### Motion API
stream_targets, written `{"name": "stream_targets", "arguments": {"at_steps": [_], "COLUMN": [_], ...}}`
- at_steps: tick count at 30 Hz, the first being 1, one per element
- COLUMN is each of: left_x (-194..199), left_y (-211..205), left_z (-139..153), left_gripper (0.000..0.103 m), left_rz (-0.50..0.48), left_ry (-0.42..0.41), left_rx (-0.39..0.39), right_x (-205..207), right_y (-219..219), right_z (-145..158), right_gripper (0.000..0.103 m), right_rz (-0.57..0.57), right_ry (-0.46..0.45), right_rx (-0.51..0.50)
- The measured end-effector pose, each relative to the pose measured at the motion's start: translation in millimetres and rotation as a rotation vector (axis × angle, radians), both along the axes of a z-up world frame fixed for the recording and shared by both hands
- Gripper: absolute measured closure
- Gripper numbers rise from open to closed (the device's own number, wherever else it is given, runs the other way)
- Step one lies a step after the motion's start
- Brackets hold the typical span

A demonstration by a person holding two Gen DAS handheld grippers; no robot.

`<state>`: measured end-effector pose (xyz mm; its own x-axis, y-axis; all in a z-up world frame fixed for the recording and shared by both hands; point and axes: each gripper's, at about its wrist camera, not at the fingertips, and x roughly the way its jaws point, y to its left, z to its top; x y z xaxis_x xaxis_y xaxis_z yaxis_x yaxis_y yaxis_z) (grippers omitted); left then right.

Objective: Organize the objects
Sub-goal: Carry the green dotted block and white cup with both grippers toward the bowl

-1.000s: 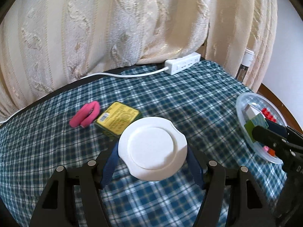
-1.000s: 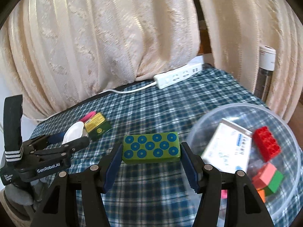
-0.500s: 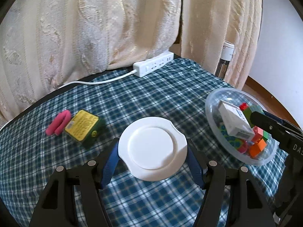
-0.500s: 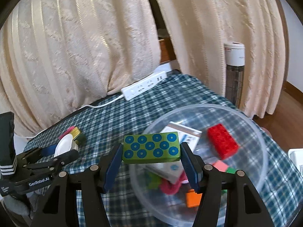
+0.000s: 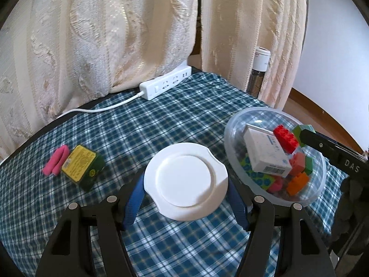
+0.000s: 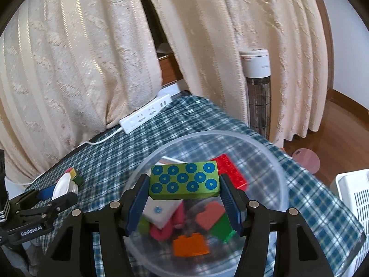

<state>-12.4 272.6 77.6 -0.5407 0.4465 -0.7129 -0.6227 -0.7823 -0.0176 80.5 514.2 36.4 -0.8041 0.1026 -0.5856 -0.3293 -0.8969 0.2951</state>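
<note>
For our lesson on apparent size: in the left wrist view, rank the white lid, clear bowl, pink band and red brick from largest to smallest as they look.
1. Clear bowl
2. White lid, close to the camera, which inflates it
3. Pink band and red brick: too alike to rank

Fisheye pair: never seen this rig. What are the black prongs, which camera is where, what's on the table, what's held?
No robot arm: a person carries a two-finger gripper in each hand, each with a camera looking along its fingers, so the black prongs are the fingers. In the left view the left gripper is shut on a white lid. In the right view the right gripper is shut on a green dotted block above a clear bowl of toy bricks and a white box. On the plaid tablecloth lie a pink roll, a yellow-green tin and a white power strip.
</note>
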Motion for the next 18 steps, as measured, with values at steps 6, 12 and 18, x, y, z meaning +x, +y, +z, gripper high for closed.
{"name": "stream_targets", "arguments": {"at_steps": [6, 12, 18], "left_x": [3, 8, 11], "left_y": [14, 29, 42], "left_z": [2, 4, 6], "left_gripper": [0.035, 0.035, 0.035], "left_rz": [-0.024, -0.051, -0.072], "left_ry": [0.004, 0.006, 0.005], "left_rx": [-0.001, -0.005, -0.009], "right_x": [2, 6, 9], "right_y": [15, 28, 36], "right_z": [-5, -8, -10], "right_gripper": [0.039, 0.039, 0.032], "right_rz": [-0.029, -0.056, -0.065], "right_ry": [-0.007, -0.003, -0.001], "right_rx": [-0.011, -0.030, -0.049]}}
